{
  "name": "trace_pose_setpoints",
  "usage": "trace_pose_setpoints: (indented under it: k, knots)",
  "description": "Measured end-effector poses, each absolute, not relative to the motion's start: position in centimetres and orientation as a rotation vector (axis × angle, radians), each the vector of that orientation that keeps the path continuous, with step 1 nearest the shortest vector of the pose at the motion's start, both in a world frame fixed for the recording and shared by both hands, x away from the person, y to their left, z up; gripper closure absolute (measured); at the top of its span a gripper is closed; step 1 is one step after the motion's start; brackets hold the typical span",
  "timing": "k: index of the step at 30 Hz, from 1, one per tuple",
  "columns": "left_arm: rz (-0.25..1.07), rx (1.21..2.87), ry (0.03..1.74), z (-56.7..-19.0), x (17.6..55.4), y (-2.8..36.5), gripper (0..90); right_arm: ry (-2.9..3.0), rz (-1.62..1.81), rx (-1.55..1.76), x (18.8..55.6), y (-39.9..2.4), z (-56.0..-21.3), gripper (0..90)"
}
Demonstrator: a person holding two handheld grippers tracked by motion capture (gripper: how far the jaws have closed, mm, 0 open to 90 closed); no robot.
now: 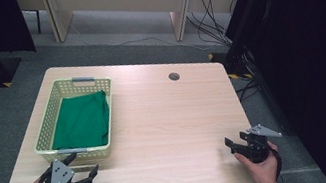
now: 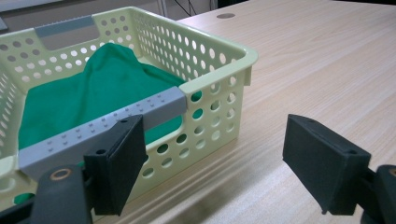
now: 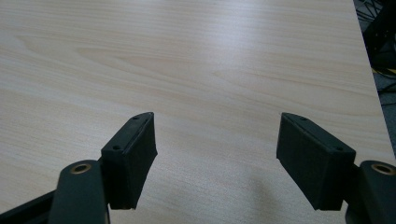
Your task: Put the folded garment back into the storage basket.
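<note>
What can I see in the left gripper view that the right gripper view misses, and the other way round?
The left gripper view alone takes in the pale green basket, its grey handle and the green cloth lying inside it. The right gripper view alone catches dark floor and cables past the table's edge. Both share the wooden table and a pair of open black jaws with nothing between them.

One basket holds what looks like one folded green cloth; two grippers rest on one table.
</note>
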State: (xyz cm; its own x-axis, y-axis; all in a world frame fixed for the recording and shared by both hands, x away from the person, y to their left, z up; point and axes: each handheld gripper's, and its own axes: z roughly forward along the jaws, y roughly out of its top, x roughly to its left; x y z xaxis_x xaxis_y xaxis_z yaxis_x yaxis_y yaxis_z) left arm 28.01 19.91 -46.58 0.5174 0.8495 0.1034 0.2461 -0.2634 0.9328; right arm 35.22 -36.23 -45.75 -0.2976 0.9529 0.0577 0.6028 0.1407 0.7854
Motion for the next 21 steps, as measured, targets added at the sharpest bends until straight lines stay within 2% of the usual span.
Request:
trace_pose_setpoints:
  k: [21]
  knots:
    - [0.757, 1.805, 0.932, -47.7, 28.3, 19.9, 21.3, 1.982, 1.006, 1.485, 35.5, -35.7, -46.2, 28.8]
